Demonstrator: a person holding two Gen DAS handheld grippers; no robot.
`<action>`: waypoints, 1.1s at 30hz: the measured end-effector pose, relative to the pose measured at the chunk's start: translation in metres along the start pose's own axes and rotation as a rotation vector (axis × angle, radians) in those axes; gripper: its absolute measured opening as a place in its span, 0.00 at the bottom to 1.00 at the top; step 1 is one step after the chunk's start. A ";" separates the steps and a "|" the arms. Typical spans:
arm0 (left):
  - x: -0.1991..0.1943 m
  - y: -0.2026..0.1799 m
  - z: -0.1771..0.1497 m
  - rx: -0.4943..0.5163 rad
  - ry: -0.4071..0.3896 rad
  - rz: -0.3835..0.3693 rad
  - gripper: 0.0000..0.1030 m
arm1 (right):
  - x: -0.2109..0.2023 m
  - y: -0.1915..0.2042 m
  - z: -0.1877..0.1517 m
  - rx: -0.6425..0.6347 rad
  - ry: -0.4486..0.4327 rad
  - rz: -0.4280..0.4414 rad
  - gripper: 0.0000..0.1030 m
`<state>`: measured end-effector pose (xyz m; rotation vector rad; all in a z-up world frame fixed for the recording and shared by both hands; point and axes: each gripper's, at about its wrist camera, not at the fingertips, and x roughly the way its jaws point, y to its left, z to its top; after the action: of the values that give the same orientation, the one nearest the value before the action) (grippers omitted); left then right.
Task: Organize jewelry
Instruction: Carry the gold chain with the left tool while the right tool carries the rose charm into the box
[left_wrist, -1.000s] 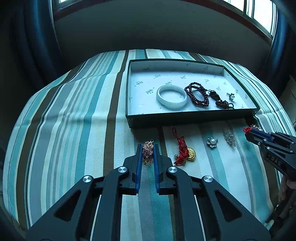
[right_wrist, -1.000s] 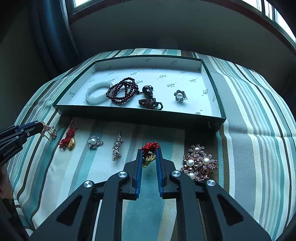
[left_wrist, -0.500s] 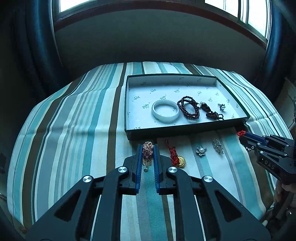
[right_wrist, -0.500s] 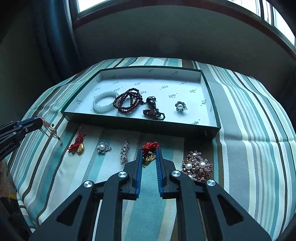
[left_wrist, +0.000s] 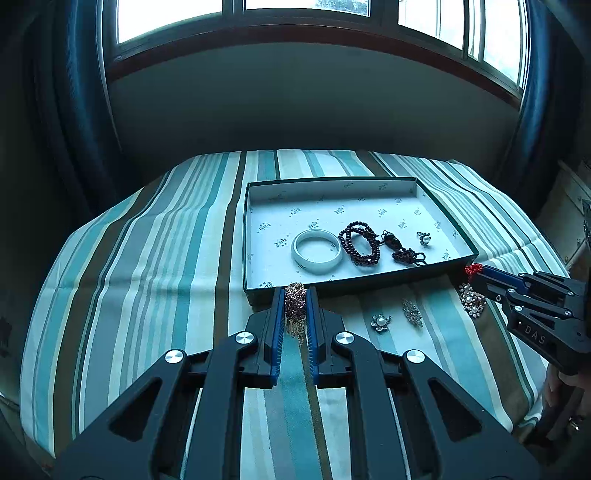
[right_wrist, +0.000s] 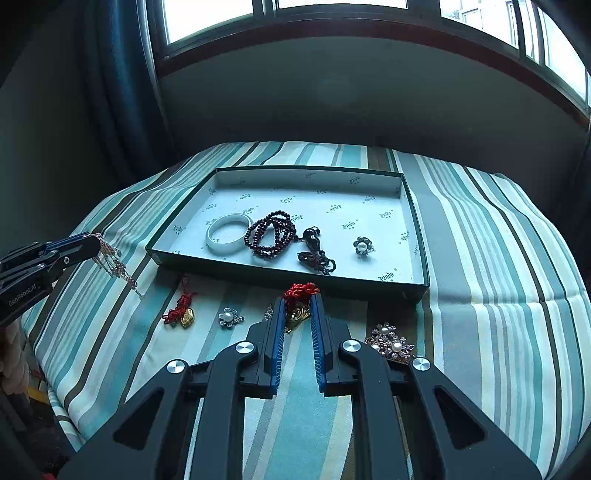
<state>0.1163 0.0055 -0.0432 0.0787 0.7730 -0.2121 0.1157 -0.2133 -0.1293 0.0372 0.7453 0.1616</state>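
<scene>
My left gripper (left_wrist: 295, 295) is shut on a beaded tassel brooch (left_wrist: 294, 308) and holds it above the cloth, in front of the box's near wall. It also shows in the right wrist view (right_wrist: 94, 243) with the chains dangling. My right gripper (right_wrist: 300, 301) is shut on a red-cord gold charm (right_wrist: 299, 308), lifted before the box; it shows at the right of the left wrist view (left_wrist: 474, 271). The open green box (left_wrist: 354, 286) holds a white bangle (left_wrist: 317, 251), a dark bead bracelet (left_wrist: 360, 242), a dark tasselled pendant (left_wrist: 400, 249) and a pearl flower (left_wrist: 424, 238).
On the striped cloth in front of the box lie another red-cord gold charm (right_wrist: 181, 312), a pearl flower pin (right_wrist: 229, 317), a silver leaf brooch (left_wrist: 412, 312) and a large pearl cluster brooch (right_wrist: 389, 341). A wall and window stand behind the table.
Both grippers have risen away from the cloth with their pieces still held. The table and box now look smaller and further off.
</scene>
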 end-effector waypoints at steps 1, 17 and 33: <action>-0.001 -0.001 0.002 0.001 -0.005 -0.003 0.11 | -0.001 0.000 0.002 -0.001 -0.005 0.000 0.14; 0.018 -0.004 0.056 0.027 -0.074 -0.028 0.11 | 0.010 -0.005 0.051 -0.015 -0.061 -0.002 0.14; 0.095 0.004 0.122 0.033 -0.097 0.004 0.11 | 0.079 -0.035 0.118 -0.019 -0.073 -0.051 0.14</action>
<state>0.2669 -0.0241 -0.0222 0.1002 0.6727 -0.2234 0.2570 -0.2324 -0.0986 0.0062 0.6715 0.1180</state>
